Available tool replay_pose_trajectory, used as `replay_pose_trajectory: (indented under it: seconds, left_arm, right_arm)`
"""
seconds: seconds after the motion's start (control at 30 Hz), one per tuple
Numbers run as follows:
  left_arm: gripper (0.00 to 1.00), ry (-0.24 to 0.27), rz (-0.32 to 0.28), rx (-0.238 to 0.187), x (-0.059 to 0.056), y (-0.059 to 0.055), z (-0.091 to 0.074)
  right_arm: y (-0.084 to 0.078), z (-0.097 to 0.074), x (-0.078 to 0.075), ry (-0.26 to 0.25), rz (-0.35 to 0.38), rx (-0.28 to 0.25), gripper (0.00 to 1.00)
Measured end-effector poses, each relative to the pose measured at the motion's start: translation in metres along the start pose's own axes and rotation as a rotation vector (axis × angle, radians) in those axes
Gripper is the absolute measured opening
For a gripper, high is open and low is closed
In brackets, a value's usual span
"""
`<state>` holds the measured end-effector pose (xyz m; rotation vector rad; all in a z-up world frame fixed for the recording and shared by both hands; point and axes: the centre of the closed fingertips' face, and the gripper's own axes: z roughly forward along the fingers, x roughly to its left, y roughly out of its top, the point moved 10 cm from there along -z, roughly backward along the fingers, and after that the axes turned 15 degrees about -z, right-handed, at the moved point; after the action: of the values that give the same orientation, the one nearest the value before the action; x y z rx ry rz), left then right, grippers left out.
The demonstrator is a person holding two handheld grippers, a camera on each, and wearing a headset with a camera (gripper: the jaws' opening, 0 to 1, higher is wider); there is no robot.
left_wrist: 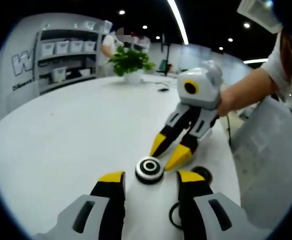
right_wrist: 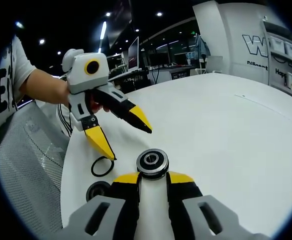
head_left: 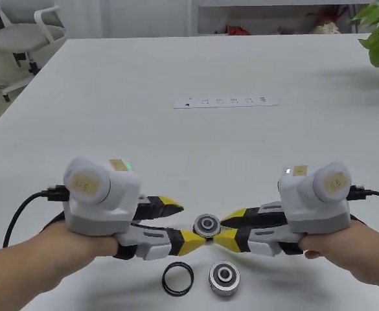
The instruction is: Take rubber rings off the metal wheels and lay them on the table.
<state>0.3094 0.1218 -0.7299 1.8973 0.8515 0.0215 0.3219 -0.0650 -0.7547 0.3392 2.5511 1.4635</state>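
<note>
Wheel (head_left: pixel 207 225): metal, rubber-rimmed, between the two claws' tips.
Right claw (head_left: pixel 218 229): narrow, pinching that wheel.
Left claw (head_left: pixel 194 223): wide, jaws either side of it.
Rubber ring (head_left: pixel 177 278): loose on worktop (head_left: pixel 176 142), 7 o'clock from it.
Second wheel (head_left: pixel 224 278): 5 o'clock, beside ring.

The left hand (head_left: pixel 79 245) and right hand (head_left: pixel 325 245) hold their tools tip to tip, the left gripper (head_left: pixel 194 224) with jaws spread wide and the right gripper (head_left: pixel 218 228) with jaws narrowly parted.
</note>
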Motion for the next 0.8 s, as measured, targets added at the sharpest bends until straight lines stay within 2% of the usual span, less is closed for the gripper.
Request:
replay_pose_trajectory:
  seconds: [0.6, 0.7, 0.8]
  left_arm:
    - [0.28, -0.012, 0.012, 0.015, -0.001, 0.003, 0.021]
    - [0.24, -0.004, 0.025, 0.021, -0.001, 0.002, 0.022]
    - [0.22, 0.009, 0.066, 0.023, -0.001, 0.003, 0.024]
  right_arm:
    - [-0.001, 0.001, 0.0, -0.002, 0.015, -0.012, 0.16]
    - [-0.001, 0.0, 0.001, -0.002, 0.014, -0.012, 0.16]
    - [-0.001, 0.0, 0.001, -0.003, 0.015, -0.013, 0.16]
